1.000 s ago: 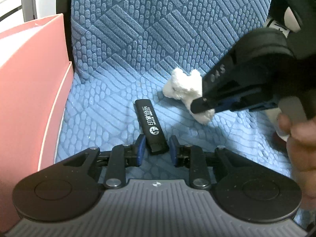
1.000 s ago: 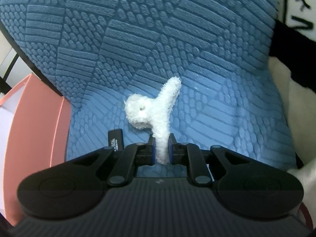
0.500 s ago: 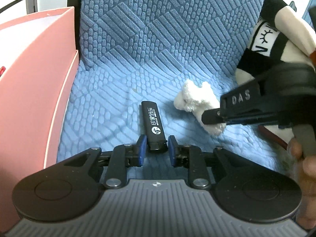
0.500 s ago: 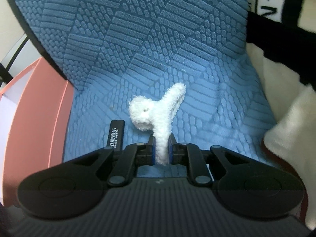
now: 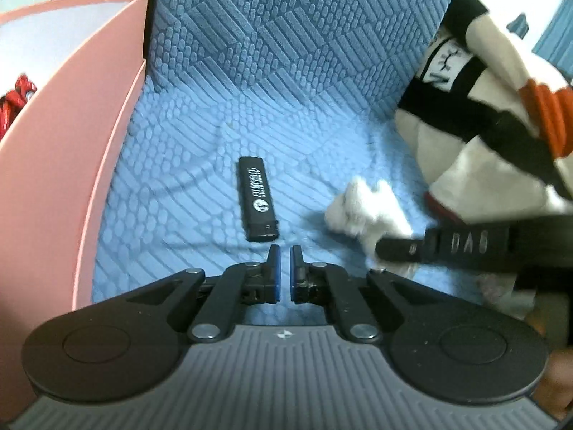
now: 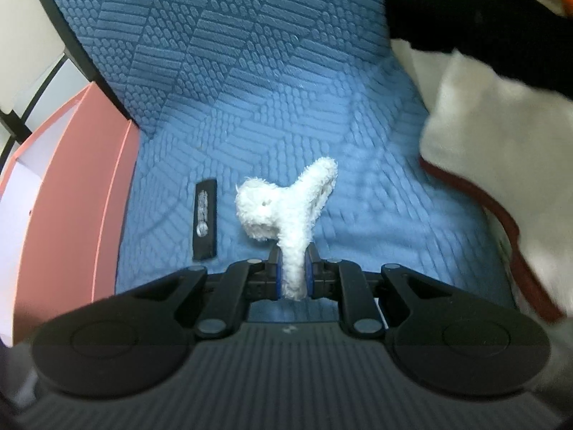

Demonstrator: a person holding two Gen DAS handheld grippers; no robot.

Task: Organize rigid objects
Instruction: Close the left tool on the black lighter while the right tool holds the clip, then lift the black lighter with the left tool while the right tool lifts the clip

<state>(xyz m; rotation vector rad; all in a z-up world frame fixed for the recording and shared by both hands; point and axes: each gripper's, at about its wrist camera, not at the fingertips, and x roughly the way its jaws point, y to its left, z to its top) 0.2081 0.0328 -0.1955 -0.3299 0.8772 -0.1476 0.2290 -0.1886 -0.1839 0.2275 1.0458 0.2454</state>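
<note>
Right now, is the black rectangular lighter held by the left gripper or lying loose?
Lying loose. The black rectangular lighter lies flat on the blue seat cushion, ahead of the left gripper, untouched.

A black rectangular lighter (image 5: 257,199) lies on the blue textured seat cushion (image 5: 200,143), between the pink cardboard box (image 5: 64,165) at left and the white fluffy hair claw (image 5: 365,211) at right.

— Setting?
— A home interior: a blue quilted seat cushion (image 5: 222,136) rising into an upright backrest (image 5: 286,28), a plush toy (image 5: 476,114) propped at the seat's right edge, and a pink box (image 5: 71,150) along its left edge.
</note>
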